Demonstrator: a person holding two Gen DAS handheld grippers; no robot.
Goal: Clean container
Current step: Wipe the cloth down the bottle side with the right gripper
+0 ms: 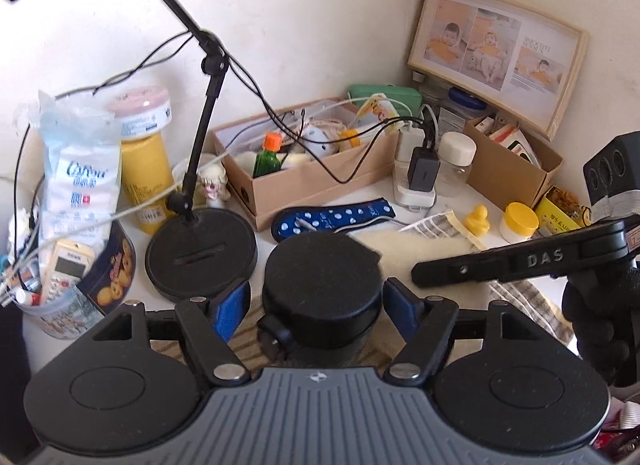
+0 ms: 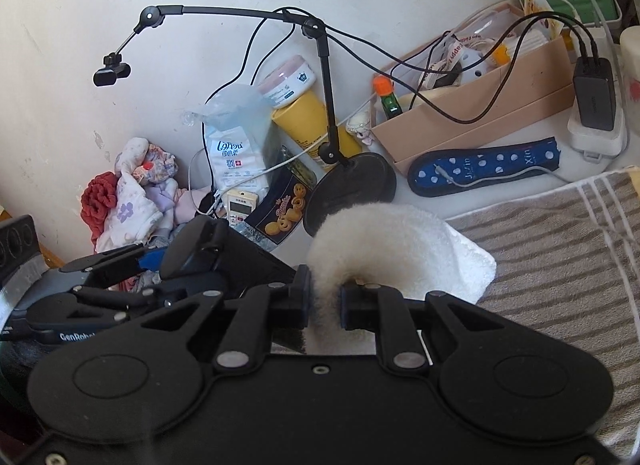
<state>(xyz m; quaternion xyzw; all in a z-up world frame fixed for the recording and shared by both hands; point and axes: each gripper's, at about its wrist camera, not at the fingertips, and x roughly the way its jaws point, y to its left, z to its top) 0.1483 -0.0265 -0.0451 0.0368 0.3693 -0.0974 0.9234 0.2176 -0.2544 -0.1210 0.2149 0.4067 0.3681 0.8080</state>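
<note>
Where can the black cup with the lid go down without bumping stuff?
The striped towel is bare right of the white cloth held by the right gripper. Crowded: lamp base, cookie tin, cardboard box. The lidded container sits between the left gripper pads.

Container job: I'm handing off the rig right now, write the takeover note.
Left gripper: open, blue pads either side of the black-lidded container, not pressing on it.
Right gripper: shut on a cream cloth.
Container stands upright on the striped towel, lid on; the cloth hangs over the towel beside it.
Done: cloth picked up. No sign of wiping can be judged.
Left: probably regrip the container, wipe it with the cloth, set both down.
</note>
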